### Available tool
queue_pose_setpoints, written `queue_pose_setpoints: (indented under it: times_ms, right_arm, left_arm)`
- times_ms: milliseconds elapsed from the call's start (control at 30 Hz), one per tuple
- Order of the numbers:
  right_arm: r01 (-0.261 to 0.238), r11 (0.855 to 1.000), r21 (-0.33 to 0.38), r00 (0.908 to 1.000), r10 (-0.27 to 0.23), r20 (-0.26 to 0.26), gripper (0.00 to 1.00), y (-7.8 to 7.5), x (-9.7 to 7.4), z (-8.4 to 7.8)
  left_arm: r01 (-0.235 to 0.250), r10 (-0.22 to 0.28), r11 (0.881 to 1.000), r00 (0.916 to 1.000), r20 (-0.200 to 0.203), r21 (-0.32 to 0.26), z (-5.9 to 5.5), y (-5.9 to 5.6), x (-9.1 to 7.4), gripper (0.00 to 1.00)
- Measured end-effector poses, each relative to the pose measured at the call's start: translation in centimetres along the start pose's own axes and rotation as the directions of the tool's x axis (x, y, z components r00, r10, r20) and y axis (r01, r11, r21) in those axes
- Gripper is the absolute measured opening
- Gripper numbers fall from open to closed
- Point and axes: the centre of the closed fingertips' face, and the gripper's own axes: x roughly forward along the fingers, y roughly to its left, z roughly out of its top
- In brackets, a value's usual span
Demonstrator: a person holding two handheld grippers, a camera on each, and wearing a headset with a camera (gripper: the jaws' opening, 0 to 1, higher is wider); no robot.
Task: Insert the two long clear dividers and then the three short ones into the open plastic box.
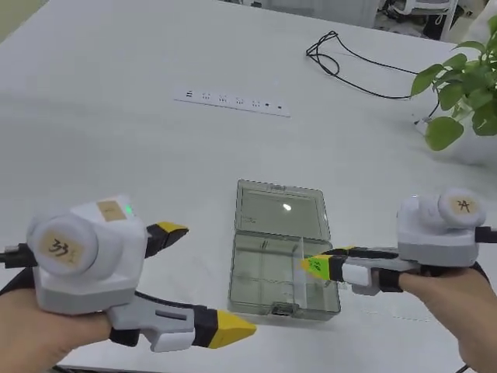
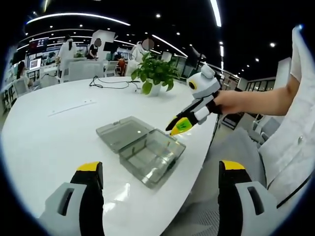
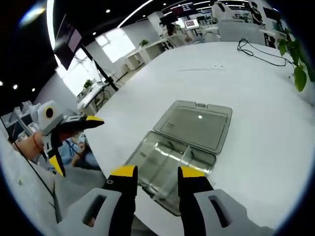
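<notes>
The clear plastic box [image 1: 268, 284] lies open near the table's front edge, its lid [image 1: 279, 211] folded flat behind it. A clear divider [image 1: 298, 272] stands upright in the base's right part; other clear strips inside are too faint to tell apart. My right gripper [image 1: 311, 266] hovers at the box's right side by that divider, its jaws a little apart with nothing visible between them, and the box [image 3: 162, 162] lies just ahead of them. My left gripper [image 1: 200, 280] is wide open and empty, left of the box [image 2: 150, 157].
A white power strip [image 1: 233, 102] lies further back on the white table. A black cable [image 1: 349, 66] loops at the back right, and a potted plant [image 1: 462, 85] stands at the right edge. The table's front edge runs just below the box.
</notes>
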Motion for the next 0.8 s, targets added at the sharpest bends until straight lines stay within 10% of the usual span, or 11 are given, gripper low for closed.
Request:
queue_pose_setpoints:
  times_ms: [800]
  right_arm:
    - [-0.088, 0.956, -0.281, 0.9914, 0.112, 0.069, 0.65, 1.0, -4.5, -0.8]
  left_arm:
    - [-0.054, 0.054, 0.998, 0.9976, -0.042, 0.019, -0.6, 1.3, -0.9, 0.99]
